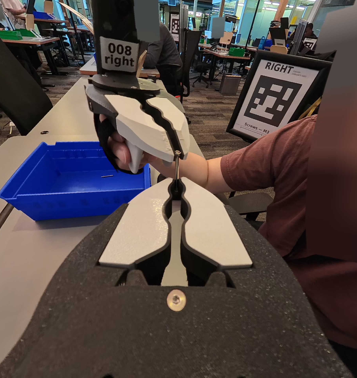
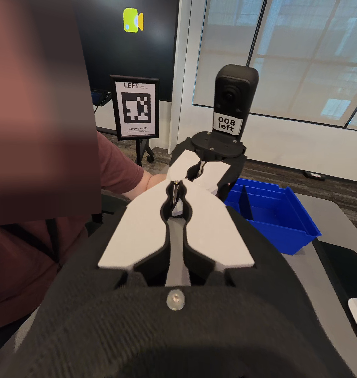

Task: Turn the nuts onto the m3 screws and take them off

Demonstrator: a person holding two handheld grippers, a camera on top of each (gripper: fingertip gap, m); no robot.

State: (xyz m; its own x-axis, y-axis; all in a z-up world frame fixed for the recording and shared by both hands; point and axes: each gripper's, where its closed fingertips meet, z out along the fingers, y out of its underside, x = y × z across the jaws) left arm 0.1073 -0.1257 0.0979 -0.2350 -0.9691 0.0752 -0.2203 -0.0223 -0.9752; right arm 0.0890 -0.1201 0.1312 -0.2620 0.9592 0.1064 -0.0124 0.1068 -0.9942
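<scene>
Both grippers clamp one screw (image 1: 176, 167) beside the blue bin (image 1: 75, 196): right gripper (image 1: 178, 154) pinches its head, left gripper (image 1: 176, 187) its lower end (nut hidden). Light, stiff, slippery; grip near ends.

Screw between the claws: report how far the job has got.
Done: the screw is lifted, its head pinched by the right claw. In hand: the left claw is shut on its lower end; no nut is discernible. Left: another screw lies in the blue bin.
</scene>
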